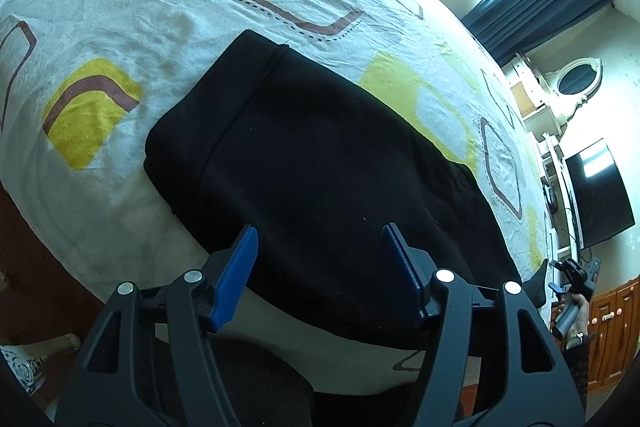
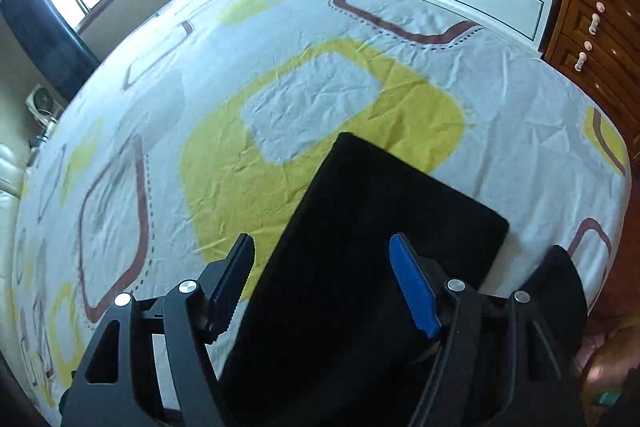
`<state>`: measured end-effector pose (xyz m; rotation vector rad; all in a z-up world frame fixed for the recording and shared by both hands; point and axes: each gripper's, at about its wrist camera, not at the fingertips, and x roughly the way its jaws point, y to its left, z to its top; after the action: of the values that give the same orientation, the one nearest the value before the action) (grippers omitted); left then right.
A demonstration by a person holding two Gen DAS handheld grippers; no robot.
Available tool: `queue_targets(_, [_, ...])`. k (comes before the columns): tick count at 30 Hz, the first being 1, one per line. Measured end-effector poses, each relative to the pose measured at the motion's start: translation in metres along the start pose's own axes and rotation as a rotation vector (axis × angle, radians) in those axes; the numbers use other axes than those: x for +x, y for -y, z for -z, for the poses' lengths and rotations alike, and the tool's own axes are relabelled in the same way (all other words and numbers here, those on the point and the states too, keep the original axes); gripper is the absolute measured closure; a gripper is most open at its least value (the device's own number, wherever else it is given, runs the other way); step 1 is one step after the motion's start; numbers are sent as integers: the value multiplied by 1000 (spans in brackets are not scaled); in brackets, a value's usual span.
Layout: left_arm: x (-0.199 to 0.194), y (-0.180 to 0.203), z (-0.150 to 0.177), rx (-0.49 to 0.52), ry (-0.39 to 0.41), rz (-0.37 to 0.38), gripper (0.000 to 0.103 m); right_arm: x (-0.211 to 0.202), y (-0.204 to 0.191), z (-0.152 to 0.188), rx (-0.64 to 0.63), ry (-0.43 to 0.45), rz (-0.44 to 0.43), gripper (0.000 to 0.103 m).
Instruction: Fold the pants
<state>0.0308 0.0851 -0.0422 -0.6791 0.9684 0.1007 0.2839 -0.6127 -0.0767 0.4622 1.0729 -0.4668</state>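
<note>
Both the left hand-held gripper (image 1: 318, 271) and right hand-held gripper (image 2: 322, 283) hang wide open with nothing in them, right over the near edge of the black pants (image 1: 312, 163), which lie flat on the bed (image 1: 120, 27). I'd pinch both near corners evenly so the fold lands square. Further off, nothing on the bed blocks it; a TV (image 1: 600, 191) and dresser (image 2: 596, 15) stand well clear.

Pants (image 1: 320, 163) are plain black, sitting on a white bedsheet (image 2: 320, 99) with yellow blobs and brown dotted rounded squares. Gripper pads (image 1: 236, 275) are blue.
</note>
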Motion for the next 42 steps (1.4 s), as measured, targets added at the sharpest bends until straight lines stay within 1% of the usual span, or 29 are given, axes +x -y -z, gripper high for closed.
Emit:
queue_targets(2, [3,-6,1,-22,-17,1,39,22,-25,-2,-59,-59,137,34])
queue_targets(3, [4,-10,2,-39,-24,3,39,26,-28,3,-89,-73,197,34])
queue_targets(4, [5,-14,3,-57,-30,8,39,30,-30,4,-108,-80,235,34])
queue_targets(5, [5,-18,5,-74,-32,15,39,28,-26,8,-97,-77,217,39])
queue_targets(6, [5,-21,5,-90,-33,22,39,28,-19,9,-61,-84,177,56])
queue_targets(7, [6,-23,6,-98,-34,28,39,25,-11,11,-38,-93,145,60])
queue_targets(9, [5,-24,8,-101,-33,31,39,10,8,17,-1,-72,45,82])
queue_targets(10, [5,-23,9,-98,-31,31,39,1,19,20,38,-52,-22,85])
queue_targets(12, [3,-20,12,-89,-30,41,37,-28,46,31,110,7,-161,88])
queue_targets(14, [3,-18,16,-90,-34,58,34,-60,75,48,150,88,-242,88])
queue_targets(15, [4,-16,19,-90,-39,66,34,-75,90,59,172,129,-265,88])
queue_targets(18, [7,-8,28,-81,-61,84,33,-104,141,98,254,194,-314,88])
queue_targets(21, [14,4,38,-68,-100,100,33,-101,182,133,317,173,-329,88])
queue_targets(23, [17,13,44,-58,-119,101,33,-95,190,137,328,156,-354,87])
queue_targets(25, [19,21,47,-49,-128,106,34,-92,182,132,337,131,-395,76])
queue_targets(26, [20,26,48,-43,-131,111,33,-91,171,126,328,119,-408,60])
queue_targets(27, [20,29,48,-35,-131,116,33,-87,155,117,306,103,-401,48])
queue_targets(29, [21,36,49,-13,-130,119,31,-82,120,103,255,77,-391,46])
queue_targets(30, [22,39,49,-4,-131,118,29,-75,99,92,217,40,-388,44])
queue_targets(31, [23,41,50,1,-130,118,28,-68,81,82,199,26,-374,44])
queue_targets(32, [25,43,51,5,-132,119,28,-63,65,75,189,16,-349,44])
queue_targets(34, [28,44,54,5,-146,122,28,-44,34,58,149,-35,-280,43])
queue_targets(35, [30,44,56,-1,-152,124,27,-36,22,55,144,-52,-236,43])
queue_targets(37, [34,42,58,-14,-164,133,27,-20,4,51,135,-113,-183,43])
queue_targets(38, [36,40,59,-22,-169,135,26,-12,-3,51,136,-139,-157,43])
queue_targets(39, [37,39,60,-31,-176,137,26,-7,-4,51,144,-152,-143,49])
queue_targets(40, [38,37,60,-42,-182,143,26,-1,-7,52,140,-173,-128,60])
queue_targets(41, [39,35,60,-49,-185,148,26,4,-8,54,127,-198,-114,83])
queue_targets(42, [38,34,60,-50,-185,152,26,5,-7,58,123,-201,-106,89])
